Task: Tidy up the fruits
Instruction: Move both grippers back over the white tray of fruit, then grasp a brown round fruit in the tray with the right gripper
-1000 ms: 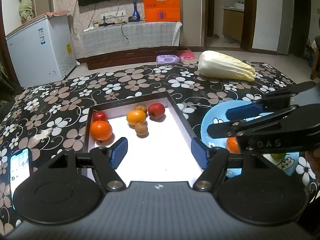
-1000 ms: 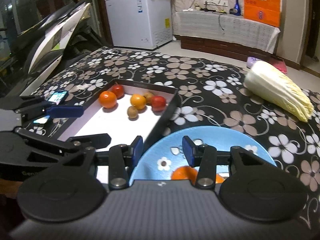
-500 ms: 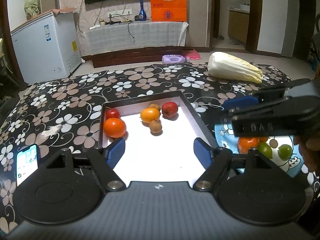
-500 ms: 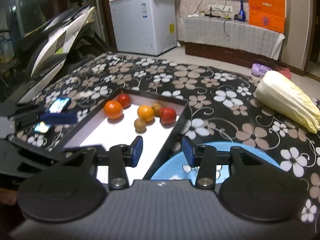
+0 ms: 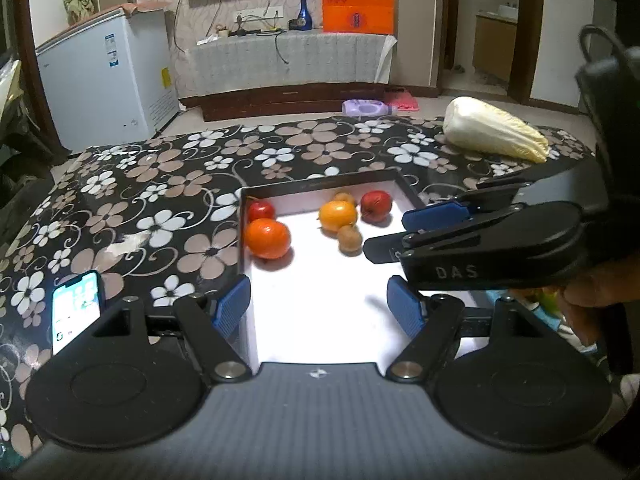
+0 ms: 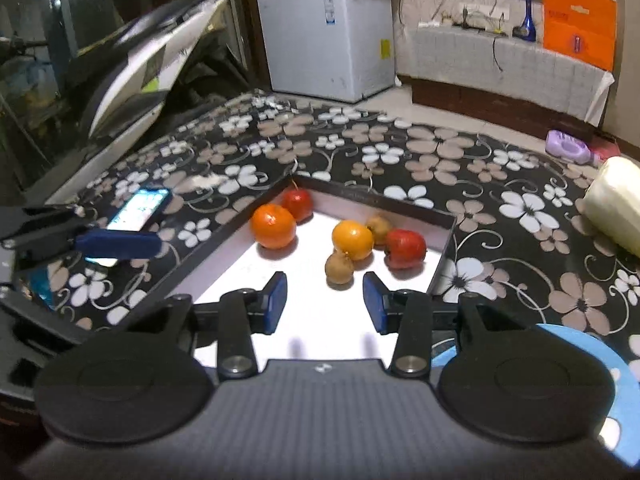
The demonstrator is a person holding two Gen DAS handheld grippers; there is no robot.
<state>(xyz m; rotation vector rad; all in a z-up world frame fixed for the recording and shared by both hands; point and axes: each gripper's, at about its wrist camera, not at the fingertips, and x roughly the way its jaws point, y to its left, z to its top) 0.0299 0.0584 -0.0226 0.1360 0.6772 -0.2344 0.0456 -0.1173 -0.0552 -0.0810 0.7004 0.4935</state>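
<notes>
A dark-rimmed white tray [image 5: 320, 184] [image 6: 372, 196] holds an orange [image 5: 267, 238] [image 6: 274, 231], a yellow-orange fruit [image 5: 337, 216] [image 6: 352, 239], two red apples [image 5: 261, 211] [image 5: 376, 205] [image 6: 405, 244] and two brown kiwis [image 5: 349, 239] [image 6: 339, 267]. My left gripper [image 5: 318, 306] is open and empty over the tray's near end. My right gripper [image 6: 325, 301] is open and empty above the tray, just short of the near kiwi; it shows from the side in the left wrist view [image 5: 404, 230]. A blue plate [image 6: 616, 380] lies at the right.
A phone [image 5: 76, 304] [image 6: 138, 208] lies lit on the flowered tablecloth left of the tray. A napa cabbage [image 5: 494, 134] [image 6: 614, 204] lies at the far right. A white freezer [image 5: 106, 84] and a TV bench [image 5: 288, 60] stand beyond the table.
My right gripper has moved left from over the blue plate to over the tray, towards the fruits. My left gripper has drawn back and risen slightly. Both stayed open.
</notes>
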